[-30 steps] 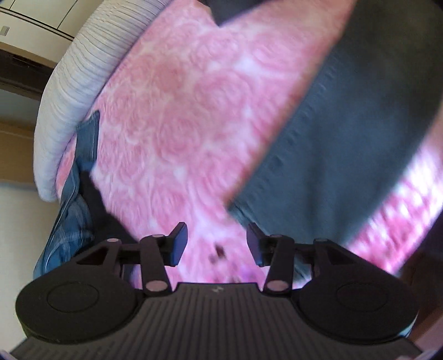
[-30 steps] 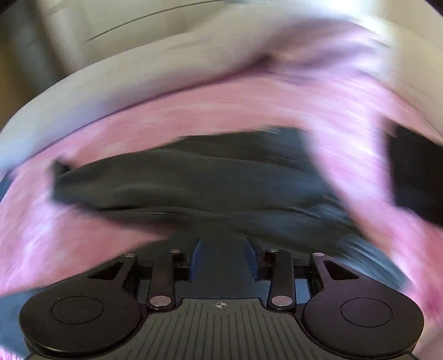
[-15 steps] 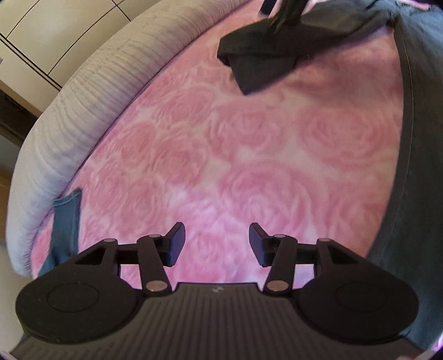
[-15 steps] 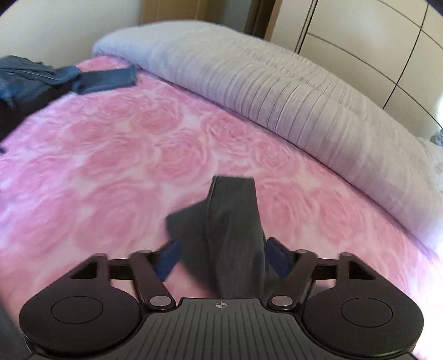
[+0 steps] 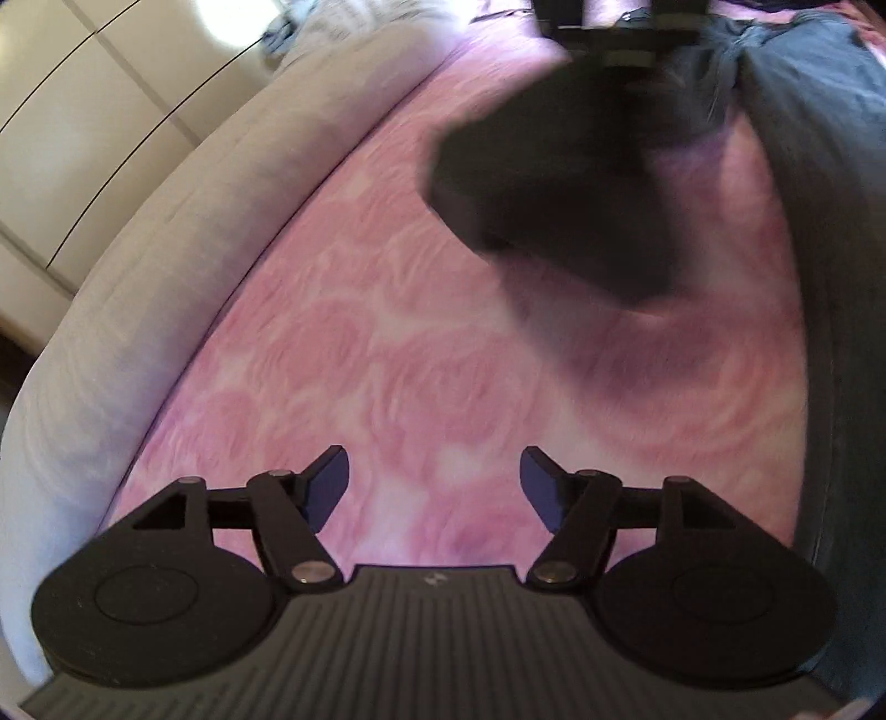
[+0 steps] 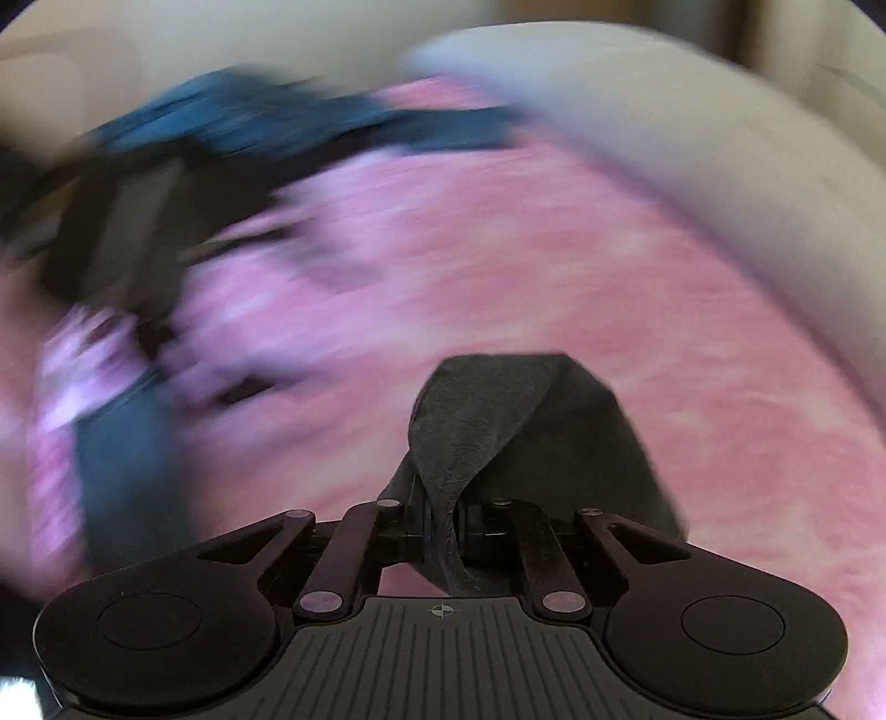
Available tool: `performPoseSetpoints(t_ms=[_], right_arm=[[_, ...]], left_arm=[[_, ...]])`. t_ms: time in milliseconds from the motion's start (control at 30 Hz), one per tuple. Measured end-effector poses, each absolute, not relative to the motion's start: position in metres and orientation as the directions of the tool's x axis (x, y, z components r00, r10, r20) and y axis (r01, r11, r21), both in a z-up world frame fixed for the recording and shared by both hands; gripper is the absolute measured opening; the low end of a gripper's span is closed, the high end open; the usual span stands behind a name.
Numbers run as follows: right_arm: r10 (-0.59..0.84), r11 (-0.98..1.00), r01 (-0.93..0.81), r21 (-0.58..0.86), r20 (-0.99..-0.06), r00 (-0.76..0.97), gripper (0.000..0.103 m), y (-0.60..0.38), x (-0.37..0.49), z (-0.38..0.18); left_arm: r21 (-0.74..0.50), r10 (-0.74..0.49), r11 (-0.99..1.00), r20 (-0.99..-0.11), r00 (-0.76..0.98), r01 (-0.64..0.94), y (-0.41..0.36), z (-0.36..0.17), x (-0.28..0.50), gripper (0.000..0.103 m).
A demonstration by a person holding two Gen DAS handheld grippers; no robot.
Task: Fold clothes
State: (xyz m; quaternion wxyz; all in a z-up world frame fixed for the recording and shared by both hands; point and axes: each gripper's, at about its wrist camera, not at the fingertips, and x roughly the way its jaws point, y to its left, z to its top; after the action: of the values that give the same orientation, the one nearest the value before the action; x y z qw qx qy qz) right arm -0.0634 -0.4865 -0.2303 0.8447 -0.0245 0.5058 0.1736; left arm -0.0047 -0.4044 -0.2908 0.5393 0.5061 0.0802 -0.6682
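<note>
The right gripper is clamped on a fold of the dark garment: its jaws stand nearly together, with the grey knit cloth pinched between them and rising in a peaked flap above the fingers, lifted off the pink bedspread. In the left wrist view the same garment hangs as a dark, blurred mass over the bedspread, casting a shadow on the rose pattern below it, and the right gripper shows at the top edge, holding the cloth from above. More of the dark fabric runs down the right edge of that view (whether it is one piece with the lifted part cannot be told). The left gripper hovers over the bedspread with its jaws spread wide and nothing between them; its fingertips sit apart from the garment, with bare pink cover in the gap. A grey ribbed bolster curves along the bedspread's left side, with cream cabinet doors beyond it. The right wrist view is heavily smeared by motion; blue clothes lie at the far edge of the bedspread, and the bolster arcs across the upper right.
</note>
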Motion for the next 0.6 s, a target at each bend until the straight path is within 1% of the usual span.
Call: performPoseSetpoints(t_ms=[67,200,267,367,433,500,533,567,600], right_arm=[[0.277,0.916,-0.382,0.127,-0.886,0.371,0.007,-0.476,-0.089,-0.236],[0.28,0.939,-0.305,0.16,-0.871,0.404,0.007,-0.478,-0.117,-0.246],[0.268,0.941,-0.31,0.138,-0.863,0.428,0.007,-0.474,-0.126,-0.242],[0.262,0.918,-0.385,0.09,-0.869,0.421,0.007,-0.461,-0.139,-0.233],[0.264,0.907,-0.414,0.075,-0.867,0.422,0.007,-0.458,-0.149,-0.227],[0.266,0.907,-0.415,0.07,-0.86,0.436,0.007,-0.459,-0.161,-0.221],[0.264,0.911,-0.406,0.069,-0.854,0.447,0.007,-0.461,-0.166,-0.218],[0.262,0.916,-0.394,0.069,-0.848,0.46,0.007,-0.464,-0.17,-0.213],[0.259,0.922,-0.382,0.068,-0.842,0.473,0.007,-0.466,-0.175,-0.209]], left_arm=[[0.447,-0.642,-0.459,-0.765,0.062,0.767,-0.409,-0.288,-0.016,0.066],[0.475,-0.632,-0.607,-0.775,-0.024,0.637,-0.413,-0.287,-0.044,0.067],[0.513,-0.63,-0.683,-0.774,-0.063,0.521,-0.416,-0.293,-0.058,0.068],[0.565,-0.638,-0.731,-0.765,-0.089,0.382,-0.43,-0.304,-0.072,0.068],[0.579,-0.643,-0.744,-0.755,-0.124,0.335,-0.443,-0.309,-0.081,0.068],[0.563,-0.627,-0.769,-0.758,-0.181,0.304,-0.454,-0.312,-0.092,0.067],[0.546,-0.605,-0.791,-0.766,-0.217,0.277,-0.457,-0.313,-0.098,0.06],[0.524,-0.578,-0.813,-0.779,-0.242,0.254,-0.458,-0.313,-0.104,0.05],[0.504,-0.556,-0.829,-0.792,-0.252,0.245,-0.459,-0.311,-0.109,0.025]])
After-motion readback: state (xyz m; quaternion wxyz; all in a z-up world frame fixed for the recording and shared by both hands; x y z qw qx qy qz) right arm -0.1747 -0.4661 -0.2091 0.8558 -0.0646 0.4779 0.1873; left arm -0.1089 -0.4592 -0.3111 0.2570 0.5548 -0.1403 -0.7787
